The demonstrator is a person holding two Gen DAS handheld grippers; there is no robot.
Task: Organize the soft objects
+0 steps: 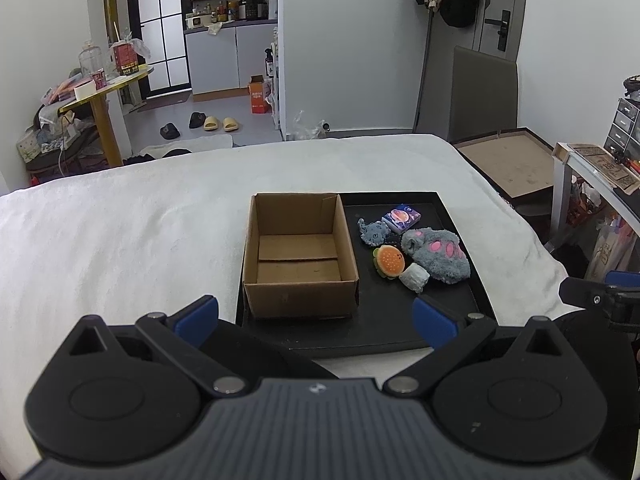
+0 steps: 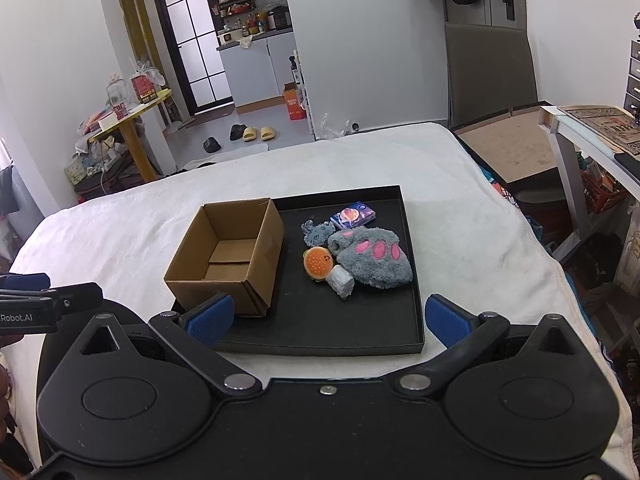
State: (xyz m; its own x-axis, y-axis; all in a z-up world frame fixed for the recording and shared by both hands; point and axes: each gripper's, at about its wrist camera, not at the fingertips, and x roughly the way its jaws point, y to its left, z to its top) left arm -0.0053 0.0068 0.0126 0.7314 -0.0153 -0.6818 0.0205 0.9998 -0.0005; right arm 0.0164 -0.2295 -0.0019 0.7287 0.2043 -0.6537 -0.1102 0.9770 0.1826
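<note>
Plush stuff all sits in a clump on the right half of the black tray [image 2: 412, 280], beside the empty cardboard box [image 2: 224, 256]. You'll find the grey paw slipper [image 2: 372, 260] light and floppy, so pinch its thick fuzzy middle; the burger squishy [image 2: 318, 264] probably compresses and the white roll [image 2: 340, 280] looks easy to nudge away. Both your left gripper [image 1: 316, 316] and right gripper [image 2: 328, 320] are spread wide, holding nothing. The tray rests on a soft white blanket [image 1: 120, 220], cluttered room behind.
</note>
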